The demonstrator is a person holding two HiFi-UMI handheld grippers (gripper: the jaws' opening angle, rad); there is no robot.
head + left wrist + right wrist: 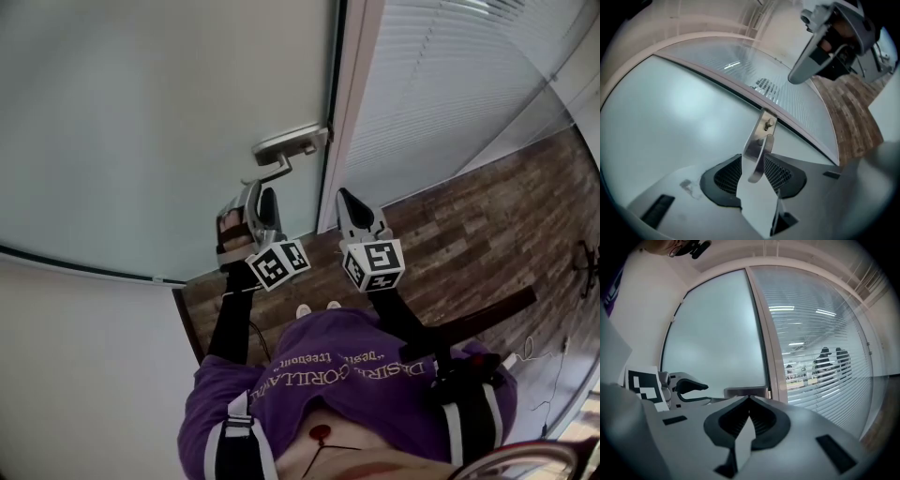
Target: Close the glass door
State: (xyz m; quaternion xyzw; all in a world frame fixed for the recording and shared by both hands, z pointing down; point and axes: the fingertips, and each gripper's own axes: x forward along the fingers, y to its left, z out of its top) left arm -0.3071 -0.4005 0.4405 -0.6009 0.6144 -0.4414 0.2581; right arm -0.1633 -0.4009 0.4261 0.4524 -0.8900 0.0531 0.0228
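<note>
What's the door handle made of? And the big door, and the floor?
Door handle: looks like metal, brushed silver, with soft shine.
Door: probably frosted glass, pale, smooth and milky, nothing showing through.
Floor: looks like brown wood planks with grain, though it could be a printed wood look.

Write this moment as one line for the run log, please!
left tongs: open, door handle between them, not squeezed | right tongs: shut, empty | glass door: edge against frame, looks closed
</note>
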